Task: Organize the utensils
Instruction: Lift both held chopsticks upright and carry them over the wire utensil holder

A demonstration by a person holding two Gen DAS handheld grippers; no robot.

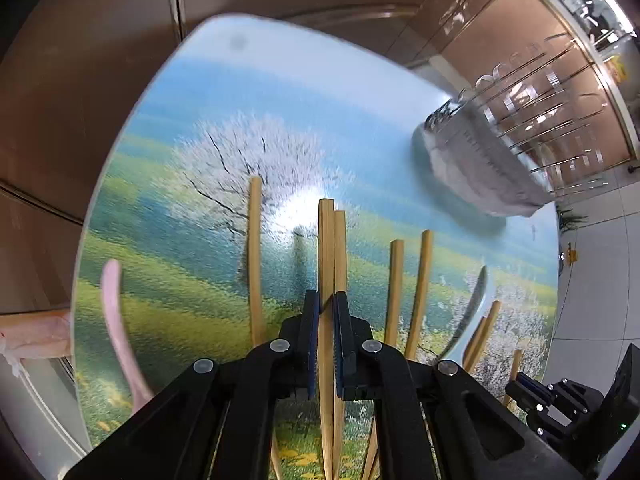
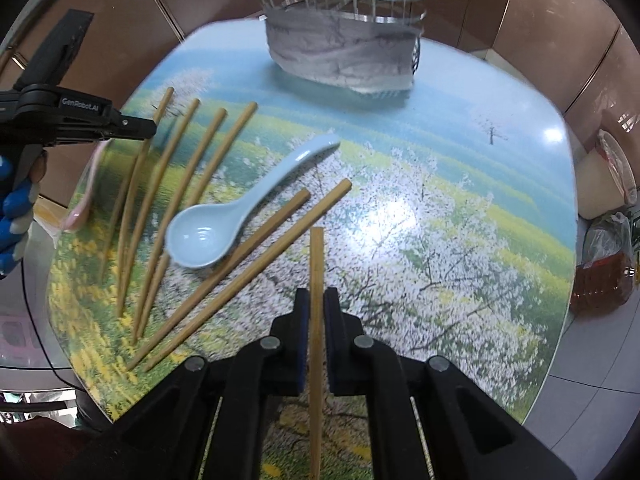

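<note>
My left gripper (image 1: 326, 300) is shut on a wooden chopstick (image 1: 325, 248), held above the table; it also shows in the right wrist view (image 2: 132, 128) at the left. My right gripper (image 2: 316, 296) is shut on another wooden chopstick (image 2: 317, 264). Several loose chopsticks (image 2: 188, 184) lie fanned on the table's left half. A pale blue ceramic spoon (image 2: 224, 220) lies among them, bowl towards me. A pink spoon (image 2: 86, 196) lies at the table's left edge. A wire utensil holder (image 2: 340, 28) lined with grey cloth stands at the far edge.
The table (image 2: 460, 200) has a glossy printed top showing blossoming trees, with rounded corners. Brown wall panels surround it. A plastic bag (image 2: 604, 264) and a tub (image 2: 608, 176) sit on the floor to the right.
</note>
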